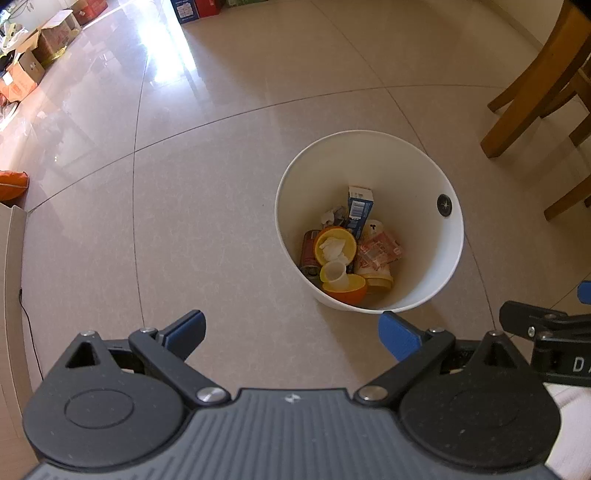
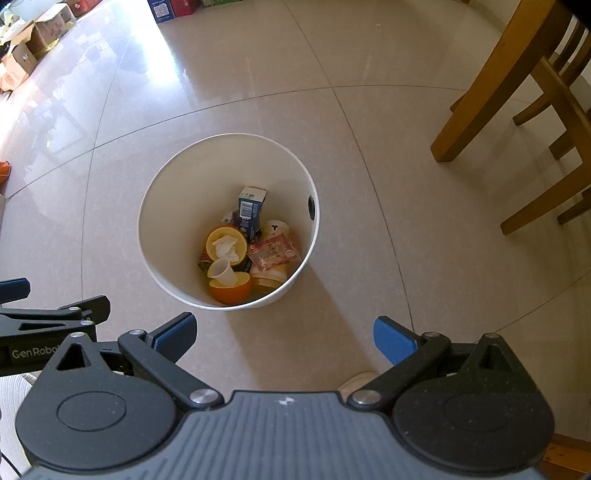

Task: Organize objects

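A white round bin [image 1: 314,162] [image 2: 173,177] stands on the tiled floor. Inside lie orange bowls [image 1: 345,291] [image 2: 231,291], a small white cup [image 1: 336,275] [image 2: 221,271], a blue carton [image 1: 360,206] [image 2: 251,210], a red can [image 1: 309,247], crumpled tissue and snack wrappers [image 2: 273,253]. My left gripper [image 1: 291,334] hovers open above the floor, left of and nearer than the bin, nothing between its blue pads. My right gripper [image 2: 284,336] is open too, held over the floor just in front of the bin, empty.
Wooden chair and table legs [image 1: 532,85] [image 2: 491,81] stand at the right. Cardboard boxes [image 1: 40,44] [image 2: 29,40] line the far left, with a blue box [image 1: 184,9] at the back. An orange item [image 1: 13,182] lies at the left edge.
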Action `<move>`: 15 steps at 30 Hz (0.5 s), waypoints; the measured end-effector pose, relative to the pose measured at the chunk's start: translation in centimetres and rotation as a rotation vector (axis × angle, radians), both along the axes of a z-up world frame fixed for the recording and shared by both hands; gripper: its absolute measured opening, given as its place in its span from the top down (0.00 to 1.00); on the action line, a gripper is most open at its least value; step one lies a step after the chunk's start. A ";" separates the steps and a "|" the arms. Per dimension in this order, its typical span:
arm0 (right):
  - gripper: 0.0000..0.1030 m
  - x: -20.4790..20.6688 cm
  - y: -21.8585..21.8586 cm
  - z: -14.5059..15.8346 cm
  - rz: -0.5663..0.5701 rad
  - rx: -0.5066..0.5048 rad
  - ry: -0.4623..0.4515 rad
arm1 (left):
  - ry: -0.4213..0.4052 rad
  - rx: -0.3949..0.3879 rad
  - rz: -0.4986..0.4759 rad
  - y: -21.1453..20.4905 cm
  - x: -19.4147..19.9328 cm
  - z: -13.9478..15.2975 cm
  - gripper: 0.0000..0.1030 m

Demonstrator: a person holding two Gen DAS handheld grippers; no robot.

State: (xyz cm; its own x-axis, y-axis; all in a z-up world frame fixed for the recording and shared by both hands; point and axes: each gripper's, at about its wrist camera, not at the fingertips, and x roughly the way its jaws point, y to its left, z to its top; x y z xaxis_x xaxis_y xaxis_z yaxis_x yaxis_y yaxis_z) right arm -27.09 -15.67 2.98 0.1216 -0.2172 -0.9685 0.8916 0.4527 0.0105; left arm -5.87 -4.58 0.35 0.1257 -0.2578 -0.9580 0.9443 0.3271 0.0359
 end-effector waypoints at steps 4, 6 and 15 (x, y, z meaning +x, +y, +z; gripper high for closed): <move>0.00 0.0 0.0 0.1 -0.003 -0.005 0.002 | 0.001 0.000 -0.003 0.1 0.0 0.0 0.03; 0.00 -0.1 0.0 0.1 -0.003 -0.004 0.003 | 0.001 0.000 -0.004 0.0 0.0 0.1 0.03; 0.00 -0.1 0.0 0.1 -0.007 -0.002 0.003 | 0.001 0.000 -0.007 0.0 0.1 0.1 0.03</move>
State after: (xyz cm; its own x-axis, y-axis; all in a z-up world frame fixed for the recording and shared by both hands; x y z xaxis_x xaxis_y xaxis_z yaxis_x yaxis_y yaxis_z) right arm -27.20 -15.67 3.12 0.1173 -0.2201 -0.9684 0.8948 0.4465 0.0069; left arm -5.81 -4.53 0.44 0.1226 -0.2590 -0.9581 0.9466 0.3205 0.0345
